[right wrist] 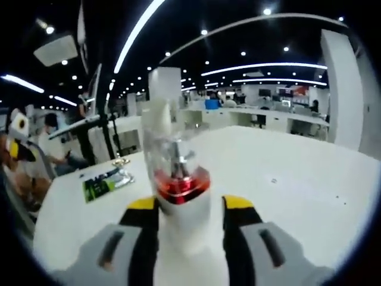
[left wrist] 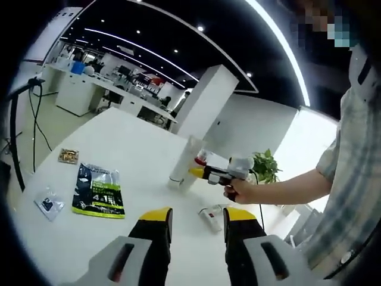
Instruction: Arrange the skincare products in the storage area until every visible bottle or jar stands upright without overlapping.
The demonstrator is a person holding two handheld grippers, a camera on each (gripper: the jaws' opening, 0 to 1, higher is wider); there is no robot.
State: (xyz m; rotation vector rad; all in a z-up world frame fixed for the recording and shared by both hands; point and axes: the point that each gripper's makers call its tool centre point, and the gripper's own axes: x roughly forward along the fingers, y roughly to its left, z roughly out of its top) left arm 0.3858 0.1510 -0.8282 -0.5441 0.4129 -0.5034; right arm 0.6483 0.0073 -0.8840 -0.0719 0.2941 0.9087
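My right gripper jaws pinching pump bottle upright on white surface; left gripper jaws spread, green packet far left.

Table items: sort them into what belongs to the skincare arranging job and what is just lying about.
Job:
- white bottle with red collar, clamped in right gripper
- small white tube lying flat

Lying about:
- green-black packet
- clear sachet
- small gold packet
- potted plant
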